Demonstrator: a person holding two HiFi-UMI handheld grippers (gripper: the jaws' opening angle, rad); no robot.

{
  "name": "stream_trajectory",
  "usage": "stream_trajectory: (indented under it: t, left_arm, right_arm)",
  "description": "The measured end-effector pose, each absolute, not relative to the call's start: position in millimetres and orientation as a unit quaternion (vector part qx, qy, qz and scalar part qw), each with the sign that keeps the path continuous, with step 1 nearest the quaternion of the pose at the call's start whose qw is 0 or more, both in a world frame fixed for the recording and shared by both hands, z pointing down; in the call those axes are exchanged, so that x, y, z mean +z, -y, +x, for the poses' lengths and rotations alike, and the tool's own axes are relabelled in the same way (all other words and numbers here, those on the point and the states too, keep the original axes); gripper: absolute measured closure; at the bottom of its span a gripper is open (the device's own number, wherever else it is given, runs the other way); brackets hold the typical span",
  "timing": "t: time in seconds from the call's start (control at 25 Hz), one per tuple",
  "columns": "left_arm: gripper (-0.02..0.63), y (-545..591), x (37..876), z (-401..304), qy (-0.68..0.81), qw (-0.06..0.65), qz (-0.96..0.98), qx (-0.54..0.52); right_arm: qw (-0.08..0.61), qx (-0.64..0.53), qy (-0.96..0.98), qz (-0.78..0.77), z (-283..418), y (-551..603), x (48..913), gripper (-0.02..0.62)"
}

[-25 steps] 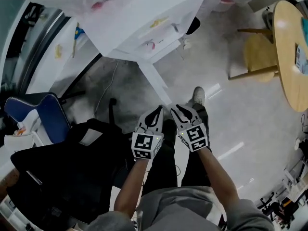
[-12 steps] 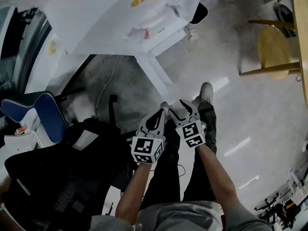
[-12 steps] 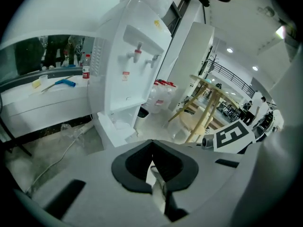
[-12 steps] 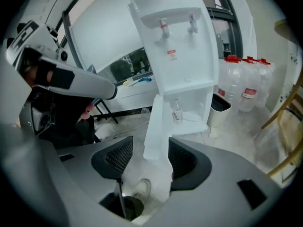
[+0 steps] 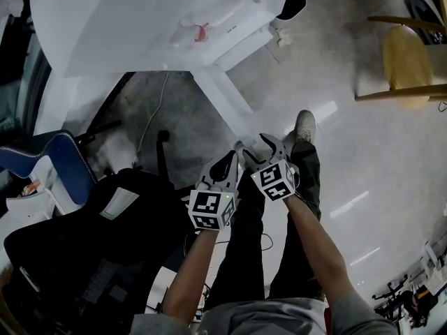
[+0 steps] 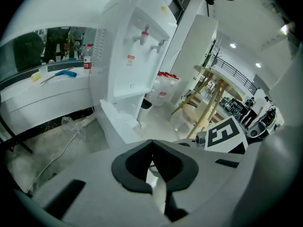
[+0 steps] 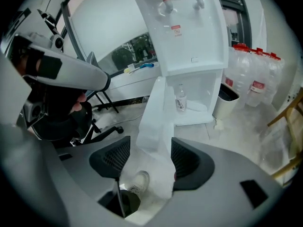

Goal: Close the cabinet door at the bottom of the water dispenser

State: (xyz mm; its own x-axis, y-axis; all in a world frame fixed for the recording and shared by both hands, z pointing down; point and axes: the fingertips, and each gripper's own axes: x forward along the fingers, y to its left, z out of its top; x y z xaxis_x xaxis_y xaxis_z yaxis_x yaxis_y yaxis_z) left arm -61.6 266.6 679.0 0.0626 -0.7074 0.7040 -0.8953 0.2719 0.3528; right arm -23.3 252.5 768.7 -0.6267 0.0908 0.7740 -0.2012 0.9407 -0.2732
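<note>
The right gripper point(image 7: 145, 159), jaws just opened wide with the cabinet door point(image 7: 154, 119) between them, ungripped — the left gripper point(image 6: 152, 149) is pressed shut — may glance off that thin edge.

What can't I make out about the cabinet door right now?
- Door handle: none shows; the head view gives only the cabinet door's top edge.
- Inside of the cabinet: in the head view, hidden beneath the water dispenser's top.
- Label on the bottle: too small in the right gripper view.
- Far side of the water dispenser: cut off by the head view's upper edge.
</note>
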Motion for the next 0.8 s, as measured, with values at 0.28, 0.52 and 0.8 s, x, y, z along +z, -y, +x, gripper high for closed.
stream_trajectory:
  t: [0.28, 0.52, 0.8]
  left_arm:
    - [0.598, -269, 689, -66, 0.675, 0.433, 0.586, 0.119]
    - [0.598, -266, 696, -64, 0.671, 0.441, 0.583, 0.122]
    - [0.598, -254, 700, -58, 0.667, 0.448, 0.582, 0.125]
  right_arm:
    - [0.446, 0.163, 0.880, 0.010, -26, -255, 786, 0.341]
    - [0.448, 0.154, 0.880, 0.006, -30, -252, 790, 0.341]
    - [0.447, 0.152, 0.881, 0.027, -20, -237, 790, 0.341]
